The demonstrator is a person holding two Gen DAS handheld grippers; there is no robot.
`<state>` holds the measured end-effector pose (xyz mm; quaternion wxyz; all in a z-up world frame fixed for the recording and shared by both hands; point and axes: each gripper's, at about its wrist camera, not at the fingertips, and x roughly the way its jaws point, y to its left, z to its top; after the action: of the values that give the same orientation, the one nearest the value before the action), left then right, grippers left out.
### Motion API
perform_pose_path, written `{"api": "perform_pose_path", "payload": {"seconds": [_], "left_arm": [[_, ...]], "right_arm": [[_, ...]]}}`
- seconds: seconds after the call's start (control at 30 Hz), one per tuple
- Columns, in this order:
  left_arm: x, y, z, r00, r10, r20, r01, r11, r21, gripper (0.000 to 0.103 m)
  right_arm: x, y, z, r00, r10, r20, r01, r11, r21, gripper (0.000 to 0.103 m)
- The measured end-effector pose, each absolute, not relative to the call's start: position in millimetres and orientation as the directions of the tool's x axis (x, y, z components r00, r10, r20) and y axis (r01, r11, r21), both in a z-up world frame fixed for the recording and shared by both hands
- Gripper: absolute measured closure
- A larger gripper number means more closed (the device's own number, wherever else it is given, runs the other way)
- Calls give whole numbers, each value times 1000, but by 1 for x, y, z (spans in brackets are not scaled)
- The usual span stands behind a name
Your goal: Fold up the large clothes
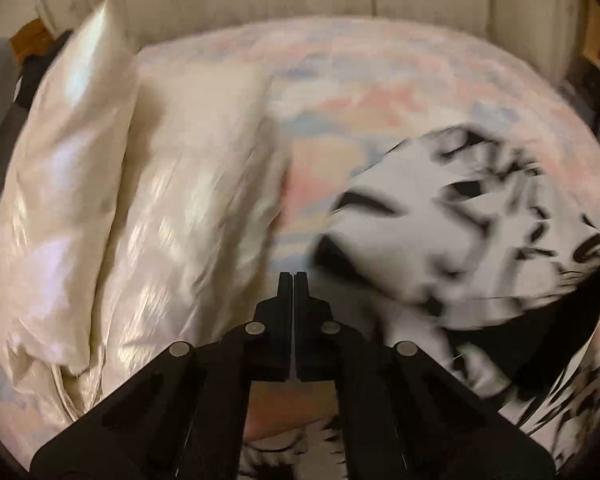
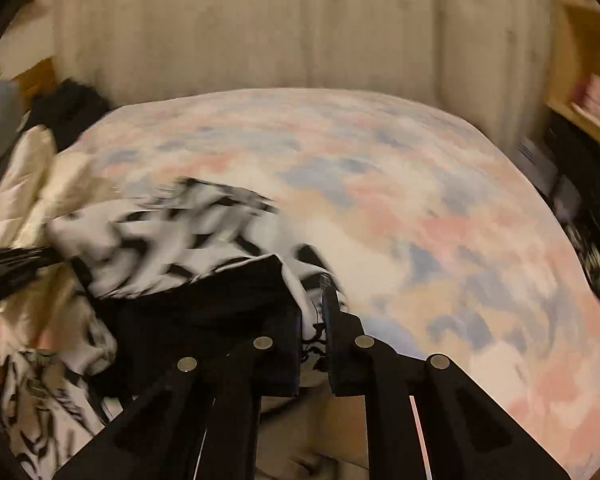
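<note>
While my right gripper (image 2: 314, 308) pinches a fold of the black-and-white garment (image 2: 160, 240) — the rest bunched to its left on the pastel bedspread (image 2: 420, 208) — my left gripper (image 1: 293, 280) is pressed together on nothing, garment just to its right.

Left gripper (image 1: 292, 280) fingers pressed together, empty; right gripper (image 2: 312, 304) fingers clamp cloth

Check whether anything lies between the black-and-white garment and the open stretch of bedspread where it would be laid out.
Nothing visible does. The right hand-held gripper already pinches the black-and-white garment, and the pastel bedspread beyond it is bare. The cream pillows lie off to the left.
</note>
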<state>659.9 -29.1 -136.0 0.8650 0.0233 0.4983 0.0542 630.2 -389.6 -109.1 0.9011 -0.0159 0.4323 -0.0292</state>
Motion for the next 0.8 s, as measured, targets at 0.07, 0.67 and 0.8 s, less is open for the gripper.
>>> {"api": "perform_pose_path", "payload": {"seconds": [0.07, 0.67, 0.8], "left_arm": [[658, -19, -151, 460, 137, -877, -81, 990, 112, 103], [635, -25, -153, 466, -59, -883, 46, 998, -42, 103], [631, -40, -145, 457, -82, -885, 63, 996, -60, 103]], "right_arm": [[626, -403, -135, 558, -91, -825, 52, 996, -74, 94], [561, -358, -74, 680, 105, -726, -72, 995, 76, 48], [582, -298, -92, 627, 95, -773, -224, 973, -62, 48]]}}
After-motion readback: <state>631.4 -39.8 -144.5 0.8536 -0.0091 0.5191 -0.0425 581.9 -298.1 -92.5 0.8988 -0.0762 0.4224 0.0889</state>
